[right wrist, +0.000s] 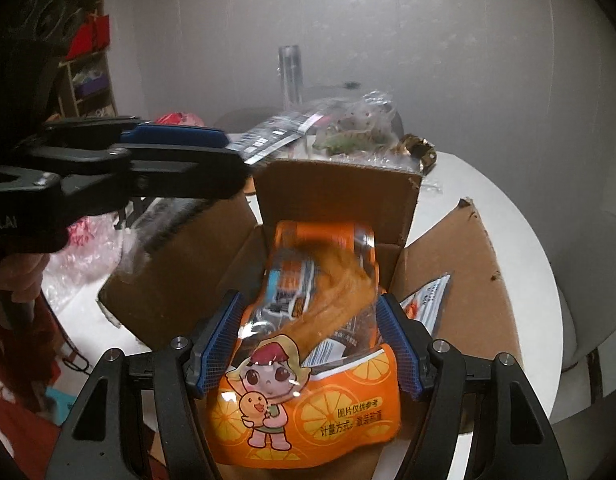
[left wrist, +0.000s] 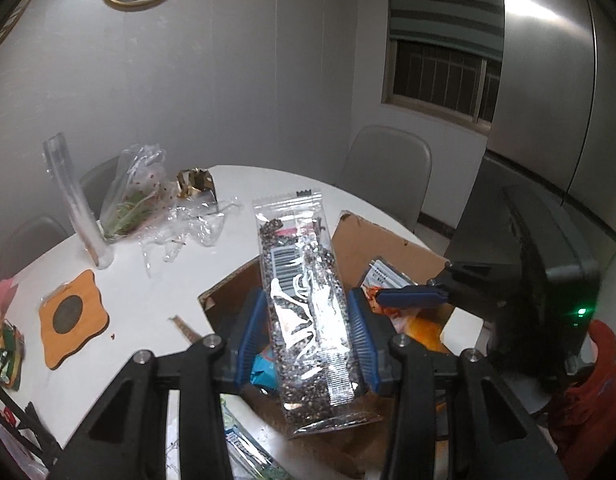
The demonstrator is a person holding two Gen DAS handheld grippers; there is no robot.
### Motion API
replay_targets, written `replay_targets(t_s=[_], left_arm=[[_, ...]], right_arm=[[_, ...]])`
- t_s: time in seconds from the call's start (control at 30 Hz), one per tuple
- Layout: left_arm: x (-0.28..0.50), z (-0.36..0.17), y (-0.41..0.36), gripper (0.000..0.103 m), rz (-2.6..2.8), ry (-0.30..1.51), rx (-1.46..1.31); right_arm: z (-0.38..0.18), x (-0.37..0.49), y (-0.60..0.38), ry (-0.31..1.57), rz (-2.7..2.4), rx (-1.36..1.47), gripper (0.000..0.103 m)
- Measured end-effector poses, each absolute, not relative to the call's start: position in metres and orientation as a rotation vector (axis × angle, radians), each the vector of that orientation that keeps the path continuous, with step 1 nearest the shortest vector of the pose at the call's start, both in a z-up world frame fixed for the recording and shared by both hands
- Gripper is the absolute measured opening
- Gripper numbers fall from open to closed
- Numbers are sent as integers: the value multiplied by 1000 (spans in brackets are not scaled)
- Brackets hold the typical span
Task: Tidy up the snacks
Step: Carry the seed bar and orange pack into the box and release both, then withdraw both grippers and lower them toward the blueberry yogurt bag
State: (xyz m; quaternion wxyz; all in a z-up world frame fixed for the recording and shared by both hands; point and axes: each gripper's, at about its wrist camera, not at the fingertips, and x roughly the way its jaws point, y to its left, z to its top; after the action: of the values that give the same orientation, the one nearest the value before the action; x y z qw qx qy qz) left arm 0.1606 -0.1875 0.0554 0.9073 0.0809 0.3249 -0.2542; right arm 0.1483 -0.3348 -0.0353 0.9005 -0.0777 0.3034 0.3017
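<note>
Clamping a seed packet (left wrist: 308, 320), left hand-held gripper (left wrist: 305, 340); right hand-held gripper (right wrist: 308, 344) grips orange bag (right wrist: 308, 392).

A: What colours are the packets?
B: The long packet (left wrist: 308, 312) is clear with black seeds and a white barcode patch. The orange packet (right wrist: 308, 396) carries lemon-slice prints and a pink cartoon child.
A: And around them?
B: Brown cardboard box (right wrist: 340, 196), white bench (left wrist: 147, 280), an orange-brown coaster (left wrist: 73, 316) with a grey centre, blue ribbed pads (left wrist: 364, 336) on black tools.
</note>
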Motion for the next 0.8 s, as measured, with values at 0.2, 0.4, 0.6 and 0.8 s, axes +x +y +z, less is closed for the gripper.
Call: replay_targets(t_s=[0.2,0.4,0.6,0.8], left_arm=[[168,47,-205,39,-543,712,203],[175,37,-217,40,-585,783,228],[178,28,-223,40,-584,815,262],[174,32,-215,53,-578,803,248]], right_arm=[[-34,150,-339,620,644,-153,65],[-29,140,-343,611,640,-184,65],[-26,128,-344,613,628,-209,65],[-20,117,-344,597,615,-207,66]])
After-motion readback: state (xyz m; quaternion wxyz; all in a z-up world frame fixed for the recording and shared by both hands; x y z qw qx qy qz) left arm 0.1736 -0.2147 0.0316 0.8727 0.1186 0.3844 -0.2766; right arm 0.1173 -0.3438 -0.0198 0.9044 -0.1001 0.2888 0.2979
